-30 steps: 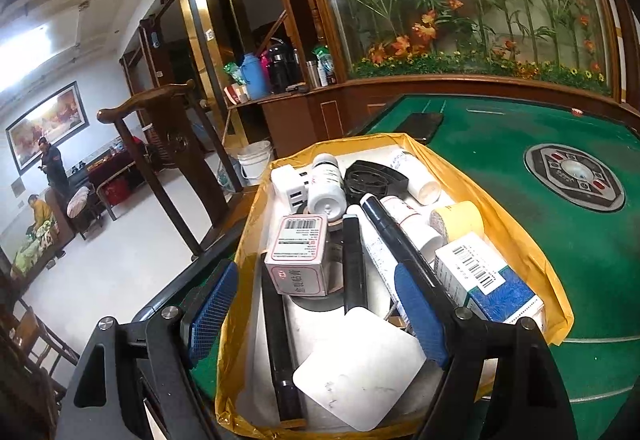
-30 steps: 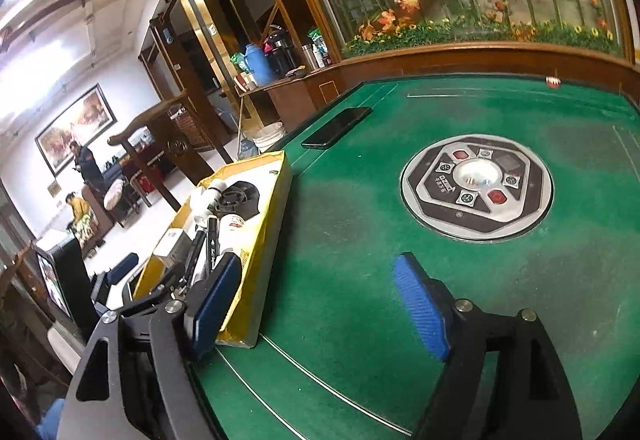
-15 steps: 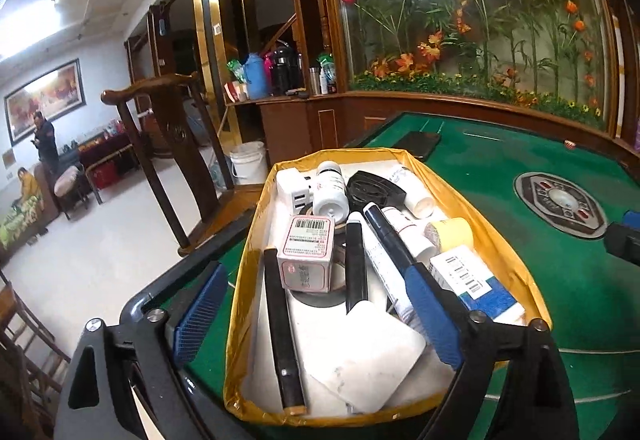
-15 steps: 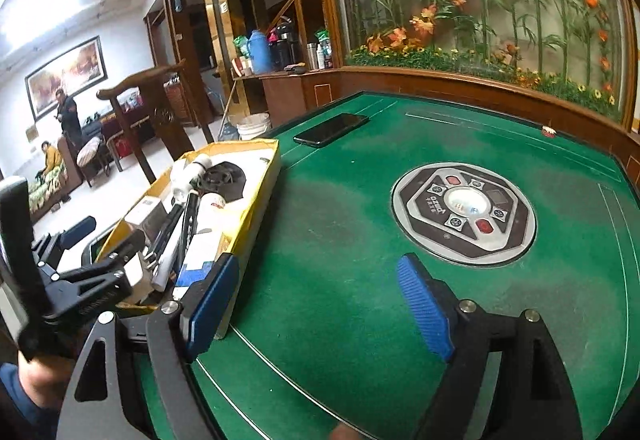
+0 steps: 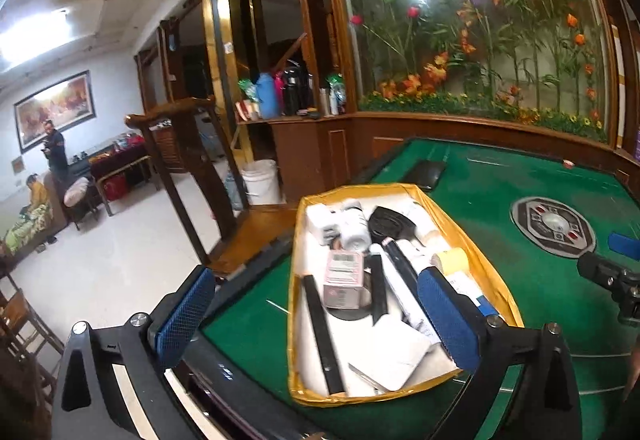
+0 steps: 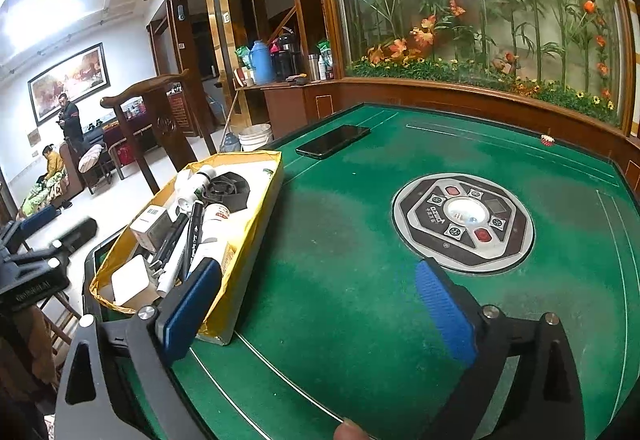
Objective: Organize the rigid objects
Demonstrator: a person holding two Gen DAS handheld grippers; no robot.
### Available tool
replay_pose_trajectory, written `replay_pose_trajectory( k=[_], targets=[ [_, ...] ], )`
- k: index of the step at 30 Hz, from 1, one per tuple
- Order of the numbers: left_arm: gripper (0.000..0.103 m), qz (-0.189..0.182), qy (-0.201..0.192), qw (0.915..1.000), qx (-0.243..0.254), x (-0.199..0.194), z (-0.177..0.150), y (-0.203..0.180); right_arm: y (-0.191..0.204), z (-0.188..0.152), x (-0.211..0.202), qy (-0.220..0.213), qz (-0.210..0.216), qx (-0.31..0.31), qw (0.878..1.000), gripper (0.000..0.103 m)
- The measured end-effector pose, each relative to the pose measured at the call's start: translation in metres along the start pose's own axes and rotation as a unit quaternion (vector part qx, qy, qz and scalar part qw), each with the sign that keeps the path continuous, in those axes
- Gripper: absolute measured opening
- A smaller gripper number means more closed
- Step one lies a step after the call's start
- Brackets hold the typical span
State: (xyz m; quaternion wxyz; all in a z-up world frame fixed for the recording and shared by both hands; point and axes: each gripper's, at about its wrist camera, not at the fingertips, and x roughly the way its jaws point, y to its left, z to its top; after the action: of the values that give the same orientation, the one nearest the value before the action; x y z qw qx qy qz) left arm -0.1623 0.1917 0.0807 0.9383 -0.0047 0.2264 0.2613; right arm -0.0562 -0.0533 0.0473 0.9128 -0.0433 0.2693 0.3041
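Note:
A yellow-rimmed box (image 5: 498,276) (image 6: 256,224) lies on the green table, filled with several small items: a pink carton (image 5: 344,280), a white bottle (image 5: 356,228), black pens (image 5: 324,336), a black round piece (image 5: 390,220), a white card (image 5: 400,356). My left gripper (image 5: 316,316) hangs above and behind the box's near end, its jaws opening, nothing between the blue pads (image 5: 184,316). My right gripper (image 6: 320,316) hovers over bare felt right of the box, its jaws opening too, holding nothing.
A black phone (image 6: 334,139) lies beyond the box. The round control panel (image 6: 464,217) sits at the table's centre. A wooden chair (image 5: 180,175) stands off the left edge. A wooden ledge with flowers runs along the far side. Two people are far off at left.
Both grippers' jaws have spread wider. The left gripper has pulled back and up from the box, so the box looks smaller and farther. The right gripper has rolled slightly.

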Motion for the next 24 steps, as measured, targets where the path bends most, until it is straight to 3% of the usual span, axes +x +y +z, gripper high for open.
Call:
replay_pose_trajectory(
  k=[6, 24],
  targets=[
    [0.102, 0.021, 0.011, 0.9993, 0.029, -0.008, 0.002, -0.003, 0.006, -0.002, 0.000, -0.004, -0.002, -0.015, 1.000, 0.098],
    [0.102, 0.015, 0.058, 0.9982, -0.001, 0.008, -0.020, 0.000, 0.037, -0.013, -0.006, -0.008, 0.042, -0.061, 0.997, 0.098]
  ],
)
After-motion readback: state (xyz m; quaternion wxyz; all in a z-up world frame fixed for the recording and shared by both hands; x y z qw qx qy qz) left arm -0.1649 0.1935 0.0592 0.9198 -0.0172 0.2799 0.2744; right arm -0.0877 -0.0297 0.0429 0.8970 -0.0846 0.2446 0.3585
